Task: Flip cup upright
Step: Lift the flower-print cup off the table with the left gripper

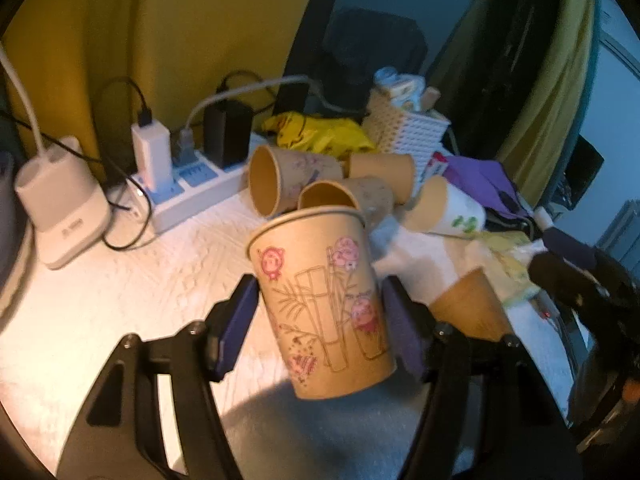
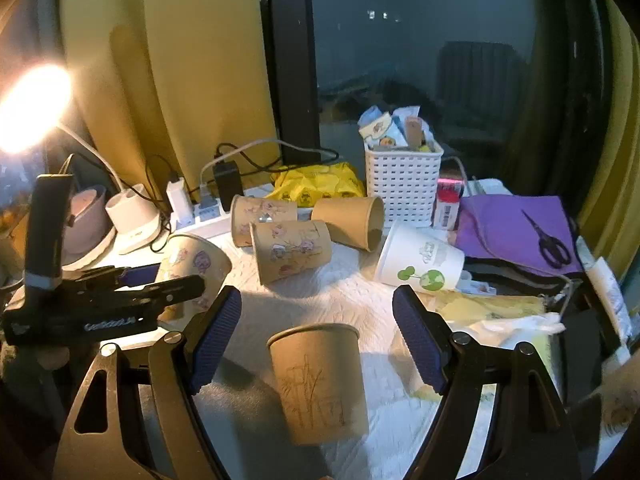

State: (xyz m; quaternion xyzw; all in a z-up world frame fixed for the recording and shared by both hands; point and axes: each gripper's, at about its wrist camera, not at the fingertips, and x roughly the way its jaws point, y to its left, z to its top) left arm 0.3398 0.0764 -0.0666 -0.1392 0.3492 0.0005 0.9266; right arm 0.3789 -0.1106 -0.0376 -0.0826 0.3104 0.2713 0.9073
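My left gripper (image 1: 320,312) is shut on a brown paper cup (image 1: 324,304) with pink pigs and bamboo, held nearly upright, mouth up, tilted a little, above the white cloth. The same cup (image 2: 192,268) and the left gripper show at the left of the right wrist view. My right gripper (image 2: 318,316) is open and empty; a second brown cup (image 2: 320,380) stands upright between and below its fingers, untouched. Three brown cups (image 2: 292,254) and a white cup (image 2: 420,264) lie on their sides behind.
A white power strip (image 1: 188,192) with chargers and cables lies at the back left. A white basket (image 2: 404,184), a yellow bag (image 2: 316,184), a purple cloth with scissors (image 2: 548,240) sit at the back right. A lamp (image 2: 32,108) glows at the left.
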